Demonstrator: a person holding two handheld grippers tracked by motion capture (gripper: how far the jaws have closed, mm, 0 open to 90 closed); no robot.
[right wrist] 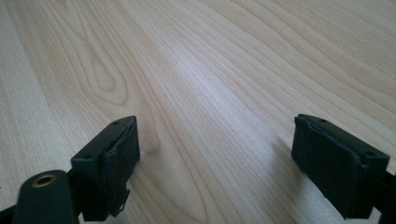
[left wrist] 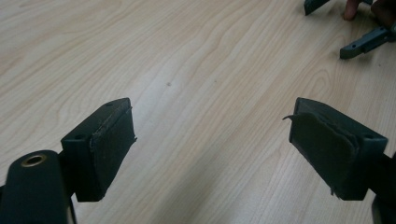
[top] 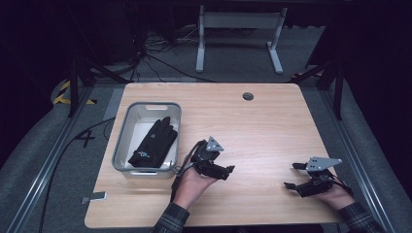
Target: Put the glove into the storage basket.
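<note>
The person is wearing plaid sleeves in dark, muted checks, one showing at the left cuff (top: 171, 221) and one at the right cuff (top: 358, 217), both at the near edge of the desk (top: 262, 126). The left gripper (top: 229, 170) is showing a black body, a grey three-cornered plate (top: 214, 144) on top and a black cable (top: 176, 180) trailing back along the hand. The right gripper (top: 290, 175) is carrying a like grey plate (top: 322, 164) dotted with small holes. Up close, its black fingers (right wrist: 112, 163) are wearing dark, frayed pads with screw holes along their backs, and a brass-ringed hole (right wrist: 44, 179) is showing beside one. The left gripper's fingers (left wrist: 107, 144) are looking the same, one pad peeling at its corner.
</note>
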